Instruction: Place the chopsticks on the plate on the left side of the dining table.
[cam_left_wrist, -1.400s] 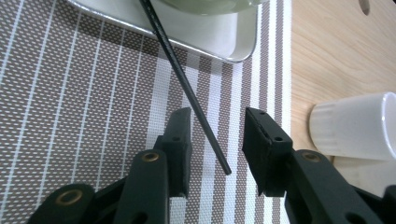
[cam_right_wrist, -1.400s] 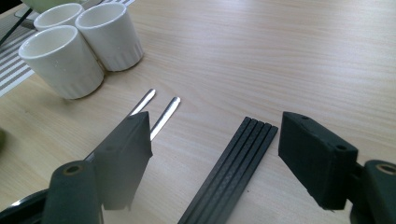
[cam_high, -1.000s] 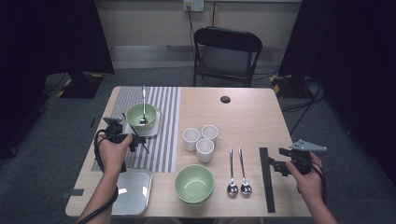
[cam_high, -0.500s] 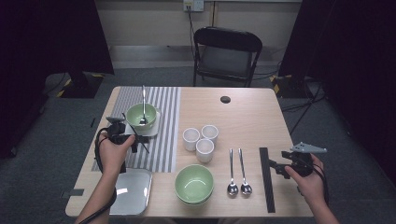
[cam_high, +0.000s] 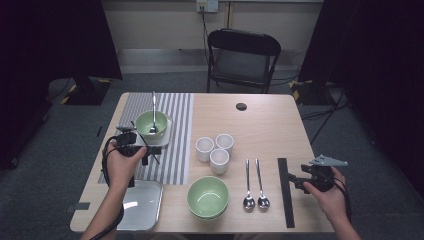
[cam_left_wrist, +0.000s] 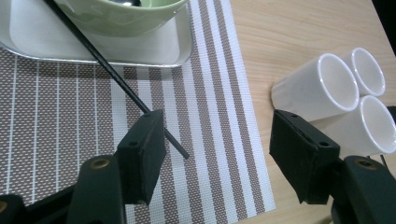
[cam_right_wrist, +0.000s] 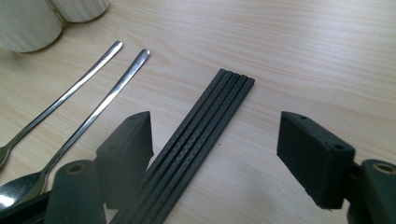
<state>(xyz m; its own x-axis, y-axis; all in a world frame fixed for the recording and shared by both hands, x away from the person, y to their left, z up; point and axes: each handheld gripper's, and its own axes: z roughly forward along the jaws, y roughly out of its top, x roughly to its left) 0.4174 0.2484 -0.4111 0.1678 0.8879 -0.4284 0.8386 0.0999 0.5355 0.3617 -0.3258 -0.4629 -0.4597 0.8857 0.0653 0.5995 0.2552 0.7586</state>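
My left gripper hovers over the striped placemat, and its jaws have just been opening. A single black chopstick slants from the small metal tray down onto the mat, beside the left jaw and free of both pads. On that tray sits a green bowl with a spoon in it. My right gripper has just been closing a little and still stands open. A bundle of black chopsticks lies flat between its jaws, nearer the left one, with neither pad pressing on it.
Three white cups cluster mid-table. Stacked green bowls sit at the front beside two spoons. Another metal tray lies front left. A black disc lies near the far edge, with a chair behind the table.
Both hands stay almost where they were. Nothing on the table has visibly shifted.
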